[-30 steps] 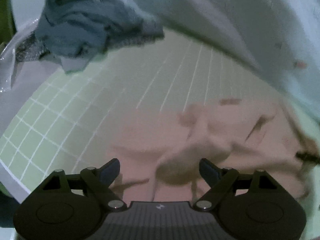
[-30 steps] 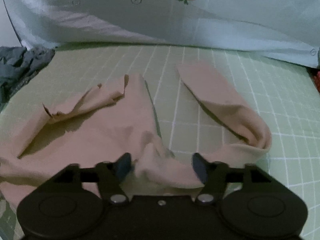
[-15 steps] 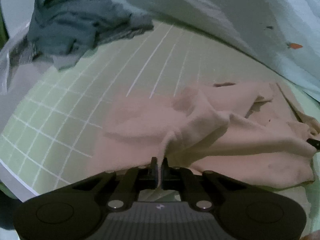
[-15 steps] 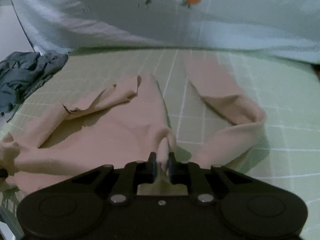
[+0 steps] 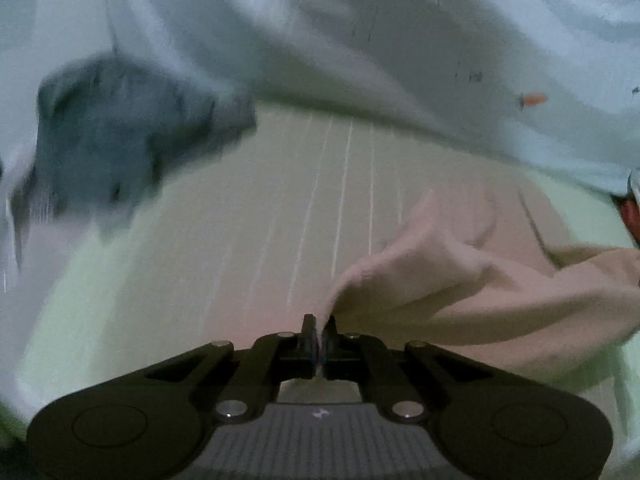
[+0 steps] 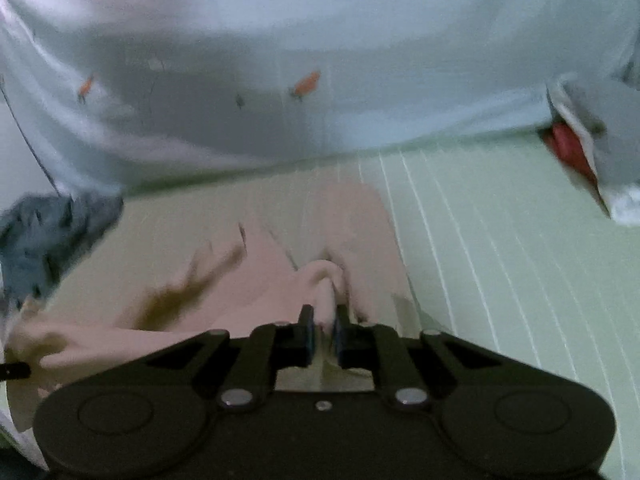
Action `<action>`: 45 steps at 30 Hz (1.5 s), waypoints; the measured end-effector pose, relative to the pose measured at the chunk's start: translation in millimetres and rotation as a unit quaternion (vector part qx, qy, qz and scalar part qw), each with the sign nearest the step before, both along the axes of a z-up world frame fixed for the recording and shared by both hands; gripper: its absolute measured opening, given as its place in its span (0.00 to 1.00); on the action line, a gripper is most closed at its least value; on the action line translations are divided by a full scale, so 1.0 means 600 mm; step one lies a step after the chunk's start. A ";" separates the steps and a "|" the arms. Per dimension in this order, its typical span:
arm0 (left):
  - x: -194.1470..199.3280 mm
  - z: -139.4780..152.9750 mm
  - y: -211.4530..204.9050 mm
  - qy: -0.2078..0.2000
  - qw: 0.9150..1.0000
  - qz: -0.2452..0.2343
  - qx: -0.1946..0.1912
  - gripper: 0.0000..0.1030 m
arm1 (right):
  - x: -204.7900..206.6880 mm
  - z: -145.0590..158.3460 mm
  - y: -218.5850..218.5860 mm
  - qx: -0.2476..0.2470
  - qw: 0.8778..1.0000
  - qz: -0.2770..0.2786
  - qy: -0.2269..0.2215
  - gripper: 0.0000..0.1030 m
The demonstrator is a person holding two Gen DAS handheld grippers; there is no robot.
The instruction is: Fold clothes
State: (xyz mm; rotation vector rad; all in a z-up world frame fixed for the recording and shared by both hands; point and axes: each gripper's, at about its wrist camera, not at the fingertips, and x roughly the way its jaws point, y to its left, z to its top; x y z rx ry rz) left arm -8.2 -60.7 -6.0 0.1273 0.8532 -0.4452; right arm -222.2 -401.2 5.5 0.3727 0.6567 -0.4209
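Note:
A pale pink garment (image 5: 472, 280) lies on the green checked mat (image 5: 280, 208), partly lifted. My left gripper (image 5: 320, 326) is shut on a thin edge of it, and the cloth stretches away to the right from the pads. In the right wrist view the same pink garment (image 6: 276, 280) bunches up between the fingers of my right gripper (image 6: 323, 318), which is shut on a thicker fold. The tip of the other gripper shows at that view's left edge. Both views are blurred by motion.
A crumpled grey-blue garment (image 5: 120, 136) sits at the back left of the mat, also seen as the grey-blue heap (image 6: 48, 236). A light blue sheet with carrot prints (image 6: 320, 60) hangs behind. Something red (image 6: 568, 148) lies at the far right.
Both grippers went from open over the pink garment to shut on it, then rose, pulling the cloth up off the mat. The views tilted toward the hanging sheet.

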 end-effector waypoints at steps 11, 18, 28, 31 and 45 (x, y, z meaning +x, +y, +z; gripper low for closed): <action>0.217 0.120 -0.154 -0.140 0.989 -0.016 -0.044 0.02 | 0.202 0.134 -0.107 -0.103 0.989 0.006 -0.110 0.10; 0.389 0.088 -0.262 -0.132 0.989 0.036 -0.058 0.11 | 0.378 0.112 -0.206 -0.106 0.990 -0.036 -0.091 0.12; 0.357 -0.040 -0.225 -0.033 0.998 0.034 -0.043 0.71 | 0.385 -0.019 -0.229 -0.045 0.994 -0.096 -0.016 0.66; 0.307 -0.075 -0.196 0.011 0.999 0.032 -0.035 0.71 | 0.311 -0.061 -0.214 -0.022 0.994 -0.110 0.014 0.66; 0.222 -0.125 -0.246 0.114 0.993 0.006 -0.031 0.69 | 0.220 -0.124 -0.142 0.071 0.989 -0.105 0.074 0.47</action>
